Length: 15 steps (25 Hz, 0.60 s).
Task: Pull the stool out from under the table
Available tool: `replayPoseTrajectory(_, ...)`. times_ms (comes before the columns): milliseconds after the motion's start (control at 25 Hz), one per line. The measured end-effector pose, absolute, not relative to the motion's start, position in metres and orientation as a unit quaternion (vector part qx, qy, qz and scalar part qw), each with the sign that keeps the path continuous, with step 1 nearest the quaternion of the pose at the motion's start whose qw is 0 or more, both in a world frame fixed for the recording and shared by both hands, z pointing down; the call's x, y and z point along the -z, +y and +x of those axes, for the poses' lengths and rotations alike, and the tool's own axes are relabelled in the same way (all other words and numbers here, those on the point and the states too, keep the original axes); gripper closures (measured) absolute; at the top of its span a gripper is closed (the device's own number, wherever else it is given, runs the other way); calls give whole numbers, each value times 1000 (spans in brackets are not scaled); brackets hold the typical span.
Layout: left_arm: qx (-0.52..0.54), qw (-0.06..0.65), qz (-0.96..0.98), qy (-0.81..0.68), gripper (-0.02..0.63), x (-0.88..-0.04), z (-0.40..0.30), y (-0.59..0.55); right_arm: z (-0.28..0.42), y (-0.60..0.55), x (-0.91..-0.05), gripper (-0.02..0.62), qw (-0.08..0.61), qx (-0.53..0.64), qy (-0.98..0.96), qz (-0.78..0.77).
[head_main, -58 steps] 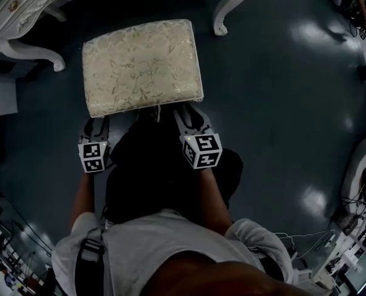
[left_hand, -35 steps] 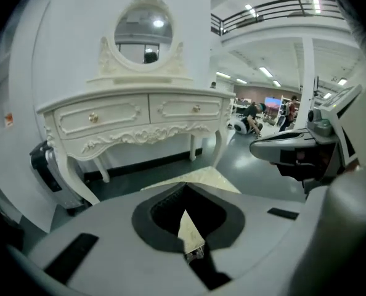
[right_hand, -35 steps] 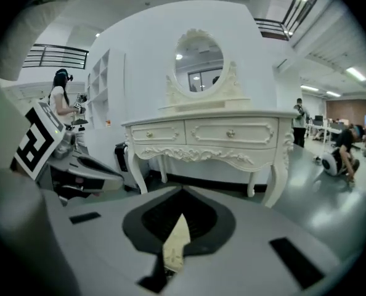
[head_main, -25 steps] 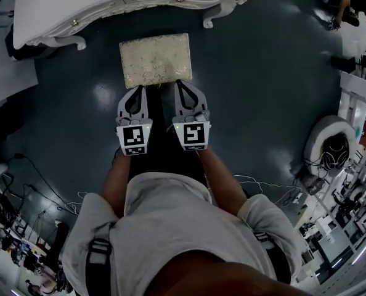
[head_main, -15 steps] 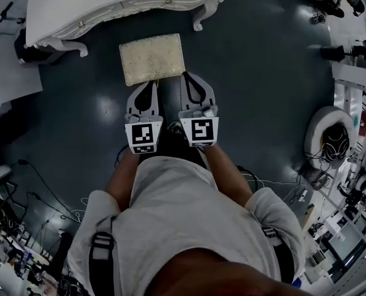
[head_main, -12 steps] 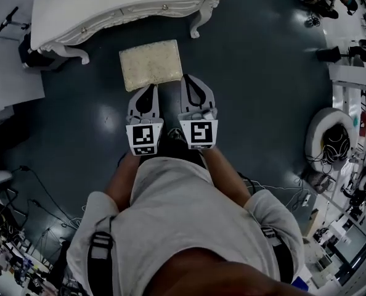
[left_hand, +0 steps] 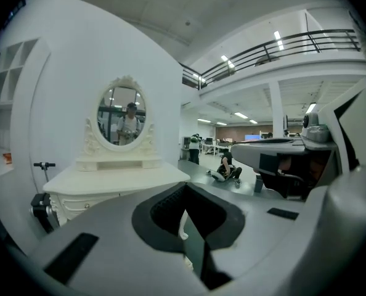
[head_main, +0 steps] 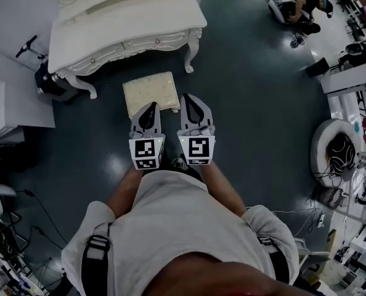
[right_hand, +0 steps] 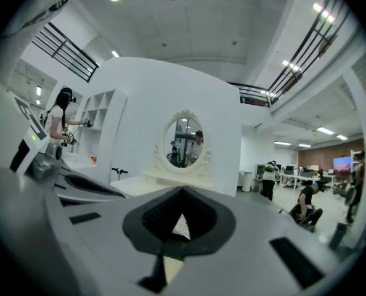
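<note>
Your stool (head_main: 151, 92) stands on the open floor (head_main: 263, 103), just in front of the white worktop (head_main: 121, 26) and beside its right front leg. From the head view its whole cushion is clear of the worktop's edge, so the pull looks done.

Your left hand-held gripper (head_main: 151, 107) and right hand-held gripper (head_main: 191, 100) are both closed with nothing between the jaws. They sit side by side over the stool's near edge in the head view. Both gripper views look level across at the worktop and its oval mirror (left_hand: 122, 117), so I judge both are held well above the stool. Nothing appears left to do.
</note>
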State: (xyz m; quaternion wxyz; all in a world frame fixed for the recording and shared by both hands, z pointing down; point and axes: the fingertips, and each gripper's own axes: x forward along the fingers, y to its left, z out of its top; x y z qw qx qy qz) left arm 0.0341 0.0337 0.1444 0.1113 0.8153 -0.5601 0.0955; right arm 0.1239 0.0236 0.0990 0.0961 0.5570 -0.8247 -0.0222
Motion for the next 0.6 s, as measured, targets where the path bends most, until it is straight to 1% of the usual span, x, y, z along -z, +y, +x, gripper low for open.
replayPoseTrajectory(280, -85, 112, 812, -566, 600, -126, 42, 54, 128, 52, -84, 581, 85, 17, -830, 551)
replayPoseTrajectory(480, -101, 95, 812, -567, 600, -121, 40, 77, 128, 64, -76, 581, 75, 22, -831, 550)
replayPoseTrajectory(600, -111, 101, 808, -570, 600, -128, 38, 93, 130, 72, -80, 581, 78, 18, -830, 552)
